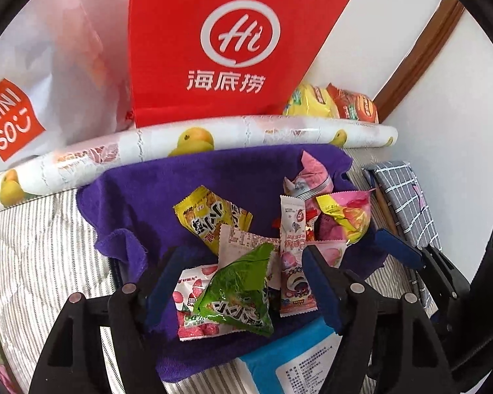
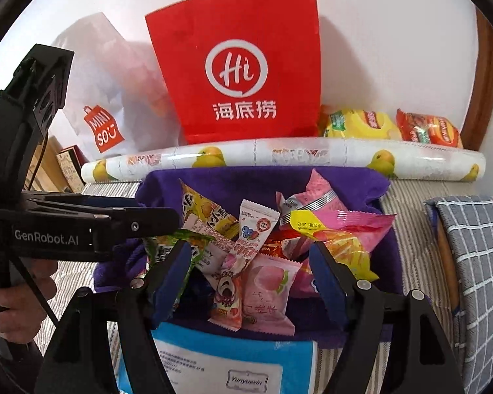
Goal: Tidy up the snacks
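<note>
A smooth red paper bag [image 2: 243, 75] stands behind a plush purple towel [image 1: 141, 197] bearing a heap of crinkled foil snack packets [image 2: 256, 256]; left gripper [image 1: 243, 282] gapes around the green packet [image 1: 239, 295]; right gripper [image 2: 249, 275] gapes, empty; only the right view shows the hand [image 2: 20, 302].

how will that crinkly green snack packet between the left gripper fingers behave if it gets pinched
The crinkly green snack packet looks puffed and creased, so it will probably crumple rather than hold its shape. Its glossy film suggests it may slip between the pads of the open left gripper. It looks light, and since it lies on other wrappers, it may drag them along.
</note>
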`<act>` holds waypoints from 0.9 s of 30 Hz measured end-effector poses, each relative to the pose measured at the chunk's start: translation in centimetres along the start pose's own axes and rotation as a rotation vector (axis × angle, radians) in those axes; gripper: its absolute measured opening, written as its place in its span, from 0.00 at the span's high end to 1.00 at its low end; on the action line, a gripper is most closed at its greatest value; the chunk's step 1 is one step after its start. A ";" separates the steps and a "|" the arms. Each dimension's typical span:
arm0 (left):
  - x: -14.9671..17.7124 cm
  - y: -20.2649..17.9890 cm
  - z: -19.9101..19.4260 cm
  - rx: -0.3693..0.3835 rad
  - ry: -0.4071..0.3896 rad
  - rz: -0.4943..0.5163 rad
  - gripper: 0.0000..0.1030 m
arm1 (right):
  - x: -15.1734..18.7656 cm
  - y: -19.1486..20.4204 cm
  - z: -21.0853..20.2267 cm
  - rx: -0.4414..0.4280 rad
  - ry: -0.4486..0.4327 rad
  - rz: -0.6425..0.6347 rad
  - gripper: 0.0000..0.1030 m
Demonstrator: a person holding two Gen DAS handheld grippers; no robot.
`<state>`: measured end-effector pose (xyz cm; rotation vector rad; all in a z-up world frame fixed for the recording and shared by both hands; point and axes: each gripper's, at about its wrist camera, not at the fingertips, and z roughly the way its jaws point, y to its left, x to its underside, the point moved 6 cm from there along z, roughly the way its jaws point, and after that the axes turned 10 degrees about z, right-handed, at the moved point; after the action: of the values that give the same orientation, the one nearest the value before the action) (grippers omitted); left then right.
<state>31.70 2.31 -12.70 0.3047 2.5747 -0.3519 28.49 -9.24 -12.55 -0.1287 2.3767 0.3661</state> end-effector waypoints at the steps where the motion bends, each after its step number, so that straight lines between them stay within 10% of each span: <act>1: 0.0 -0.1 -0.4 -0.001 -0.007 -0.001 0.29 | 0.1 0.1 -0.5 0.000 -0.007 0.002 0.28; 27: 7.7 -7.6 -13.0 -0.111 -0.228 0.031 0.14 | 4.9 -3.1 -14.9 0.133 -0.113 0.156 0.28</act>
<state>17.04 0.23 -4.53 0.2484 2.3527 -0.2180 15.86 -16.61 -6.07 0.1369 2.2972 0.2795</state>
